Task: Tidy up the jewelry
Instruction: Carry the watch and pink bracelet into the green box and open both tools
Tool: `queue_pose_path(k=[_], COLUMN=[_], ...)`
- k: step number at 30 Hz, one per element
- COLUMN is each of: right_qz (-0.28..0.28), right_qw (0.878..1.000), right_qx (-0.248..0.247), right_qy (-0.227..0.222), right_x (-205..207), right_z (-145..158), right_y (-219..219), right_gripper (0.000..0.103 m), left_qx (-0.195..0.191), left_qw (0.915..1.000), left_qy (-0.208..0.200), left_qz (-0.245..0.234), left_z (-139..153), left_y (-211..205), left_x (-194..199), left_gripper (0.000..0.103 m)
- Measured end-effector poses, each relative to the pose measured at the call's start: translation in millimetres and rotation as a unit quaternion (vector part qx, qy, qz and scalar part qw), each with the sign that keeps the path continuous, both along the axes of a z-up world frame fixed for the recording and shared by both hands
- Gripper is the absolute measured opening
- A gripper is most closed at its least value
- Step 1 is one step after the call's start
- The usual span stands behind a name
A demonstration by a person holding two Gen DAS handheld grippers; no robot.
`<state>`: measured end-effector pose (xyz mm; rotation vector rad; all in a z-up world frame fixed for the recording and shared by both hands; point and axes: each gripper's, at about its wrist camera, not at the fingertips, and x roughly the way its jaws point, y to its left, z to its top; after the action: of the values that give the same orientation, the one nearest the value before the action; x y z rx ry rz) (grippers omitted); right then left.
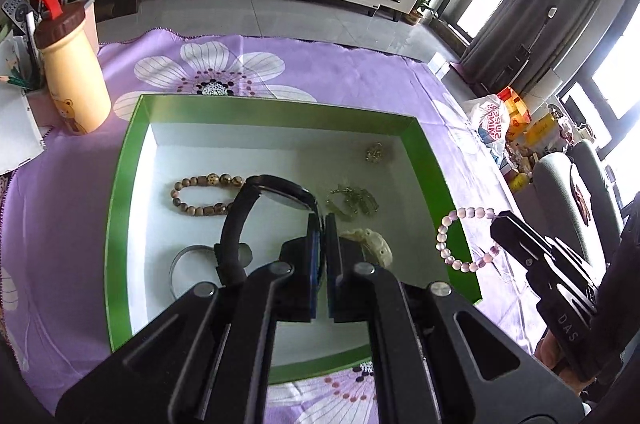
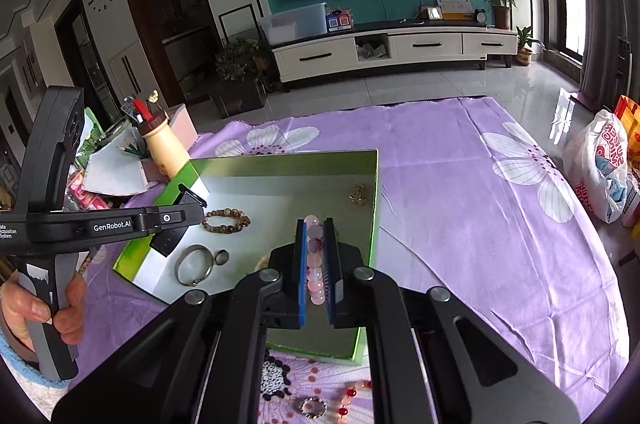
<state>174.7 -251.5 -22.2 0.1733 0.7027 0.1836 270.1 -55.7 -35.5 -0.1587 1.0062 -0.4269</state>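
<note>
Pink bead bracelet (image 2: 315, 264) clamped between right gripper (image 2: 315, 274) fingers (image 2: 301, 276).

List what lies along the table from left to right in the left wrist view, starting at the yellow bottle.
yellow bottle → brown bead bracelet → black watch held in the left gripper → gold charm → pink bead bracelet → right gripper → white plastic bag

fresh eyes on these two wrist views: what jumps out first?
The green-walled box on the purple floral cloth, with a brown bead bracelet and a metal bangle lying inside. Over it, the left gripper clamps a black watch. At the box's right wall, the right gripper pinches a pink bead bracelet.
</note>
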Motion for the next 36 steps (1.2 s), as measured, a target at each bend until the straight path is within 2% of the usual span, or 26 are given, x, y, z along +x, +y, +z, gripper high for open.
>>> queue_pose_path(k=[8,19,36], right_qz=[0.007,0.022,0.03], right_qw=[1.0,0.998,0.996], right_qx=[-0.015,-0.037,-0.056], right_qy=[0.025,0.045,0.065], right_x=[18.5,31.1,38.3], right_z=[-21.8,-33.9,-42.7], right_y=[-0.8,3.2,10.5], right_gripper=[0.007,0.007,0.007], left_qx=[0.02,0.052,0.072], left_qw=[0.9996,0.9978,0.9959], left_qy=[0.019,0.04,0.053], left_qz=[-0.003,-0.012,-0.014], left_z=[-28.6,-55.7,-65.7], left_y=[-13.0,-27.4,-32.5], left_x=[21.1,35.0,43.9], left_gripper=[0.003,0.004,0.004])
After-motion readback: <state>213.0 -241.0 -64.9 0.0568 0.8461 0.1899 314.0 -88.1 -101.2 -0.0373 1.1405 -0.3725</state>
